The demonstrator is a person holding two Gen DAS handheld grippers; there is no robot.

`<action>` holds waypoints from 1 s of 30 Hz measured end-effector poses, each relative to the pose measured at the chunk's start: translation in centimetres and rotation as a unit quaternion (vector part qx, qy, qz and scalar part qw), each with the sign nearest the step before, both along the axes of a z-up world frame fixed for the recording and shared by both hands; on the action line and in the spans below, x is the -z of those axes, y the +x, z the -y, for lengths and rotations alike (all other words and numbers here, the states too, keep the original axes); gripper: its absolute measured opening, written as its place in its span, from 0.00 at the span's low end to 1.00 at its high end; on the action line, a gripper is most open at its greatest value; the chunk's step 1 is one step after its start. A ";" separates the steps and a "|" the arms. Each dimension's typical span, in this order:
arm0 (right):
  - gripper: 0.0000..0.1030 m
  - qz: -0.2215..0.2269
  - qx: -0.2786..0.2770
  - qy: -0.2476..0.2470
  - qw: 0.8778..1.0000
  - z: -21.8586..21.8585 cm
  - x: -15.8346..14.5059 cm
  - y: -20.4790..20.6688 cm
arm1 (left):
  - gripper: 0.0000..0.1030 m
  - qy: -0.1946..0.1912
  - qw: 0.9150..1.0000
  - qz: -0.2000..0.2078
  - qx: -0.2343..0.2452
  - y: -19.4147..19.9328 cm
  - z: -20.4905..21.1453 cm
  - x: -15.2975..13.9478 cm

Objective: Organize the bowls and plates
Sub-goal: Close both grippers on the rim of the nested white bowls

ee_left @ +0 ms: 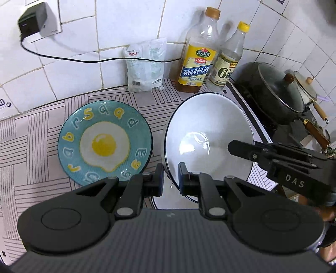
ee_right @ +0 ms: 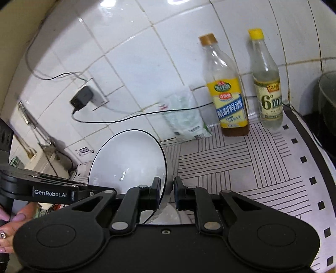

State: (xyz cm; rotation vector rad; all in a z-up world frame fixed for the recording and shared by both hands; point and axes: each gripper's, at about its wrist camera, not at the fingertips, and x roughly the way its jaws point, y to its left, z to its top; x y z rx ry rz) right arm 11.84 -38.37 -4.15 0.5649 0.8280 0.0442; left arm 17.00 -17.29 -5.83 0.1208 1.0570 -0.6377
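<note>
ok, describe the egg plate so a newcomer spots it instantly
Start at the white tiled wall with the wall charger. Below it, on the striped counter mat, lies a teal plate, left of the white bowl. It alone bears a painted fried egg ringed by letters.

The right tool (ee_left: 235, 147) bears "DAS" on its body, and the left tool (ee_right: 92, 192) bears "GenRobot.AI". The clear bottle (ee_left: 227, 61) has a large "6°" on its label. The blue plate (ee_left: 105, 142) shows raised letters, among them "Egg".
</note>
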 end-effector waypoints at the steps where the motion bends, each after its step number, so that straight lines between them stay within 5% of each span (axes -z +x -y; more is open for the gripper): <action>1: 0.16 0.001 -0.005 -0.002 1.000 -0.2 -0.3 -0.2 | 0.12 0.000 1.000 0.000 -0.002 -0.2 -0.2 -0.1; 21: 0.16 -0.009 -0.081 -0.154 0.985 -4.3 1.6 -1.9 | 0.13 0.027 0.998 -0.064 -0.009 -1.2 0.3 4.0; 30: 0.16 -0.036 -0.089 -0.164 0.982 -4.6 3.7 -2.4 | 0.14 0.044 0.995 -0.093 -0.005 -0.9 0.9 5.3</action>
